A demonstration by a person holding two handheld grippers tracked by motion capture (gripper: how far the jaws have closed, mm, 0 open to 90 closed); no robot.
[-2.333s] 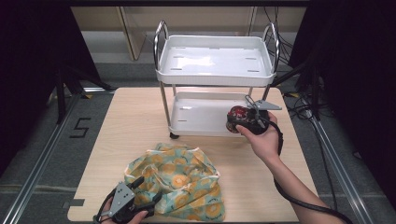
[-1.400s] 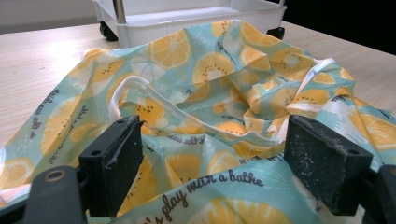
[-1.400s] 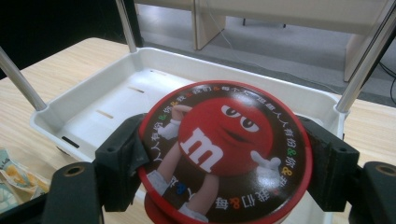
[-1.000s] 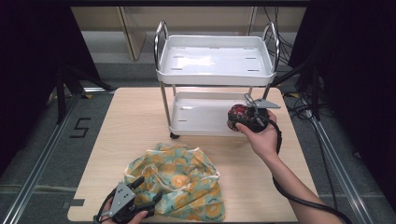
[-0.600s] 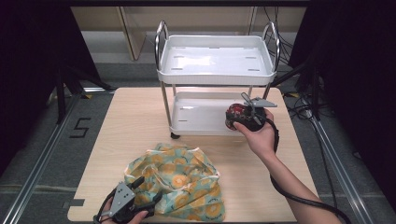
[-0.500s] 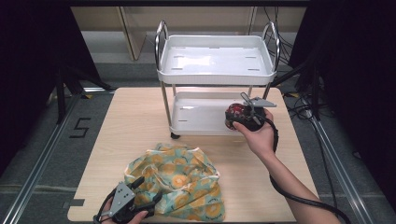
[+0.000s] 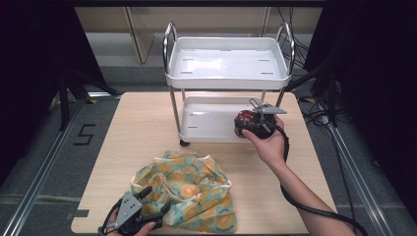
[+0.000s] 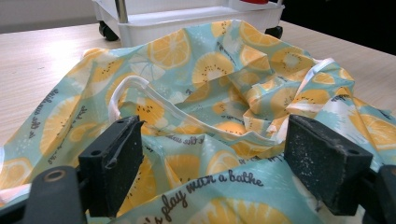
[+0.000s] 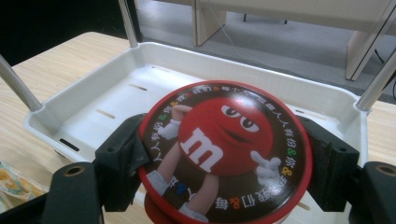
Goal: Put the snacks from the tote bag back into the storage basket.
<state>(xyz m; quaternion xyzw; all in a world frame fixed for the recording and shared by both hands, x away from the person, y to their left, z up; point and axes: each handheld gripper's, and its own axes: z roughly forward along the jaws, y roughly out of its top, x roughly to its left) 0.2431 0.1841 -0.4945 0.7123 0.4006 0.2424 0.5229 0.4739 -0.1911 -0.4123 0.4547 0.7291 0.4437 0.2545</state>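
A round red candy tin (image 9: pixel 224 149) with a red cartoon character on its lid sits between the jaws of my right gripper (image 9: pixel 225 156), which is shut on its sides. In the high view that right gripper (image 7: pixel 253 120) holds the tin (image 7: pixel 246 119) at the right front edge of the white cart's lower tray (image 7: pixel 206 123). A crumpled teal cloth (image 7: pixel 187 187) printed with orange slices lies on the table's front. My left gripper (image 7: pixel 156 197) rests at its near left edge. In its own view the left gripper (image 8: pixel 217 158) stands open, with cloth (image 8: pixel 196 70) bunched between and beyond the jaws.
The two-tier white cart stands at the back of the wooden table (image 7: pixel 142 132); its upper tray (image 7: pixel 226 64) is bare, with chrome posts (image 7: pixel 172 105) at the corners. The lower tray's bare floor (image 9: pixel 116 93) lies beneath the tin. A cable (image 7: pixel 314 211) trails from the right gripper.
The right gripper with the tin has edged slightly left and further toward the lower tray. The left gripper and the cloth have stayed put.
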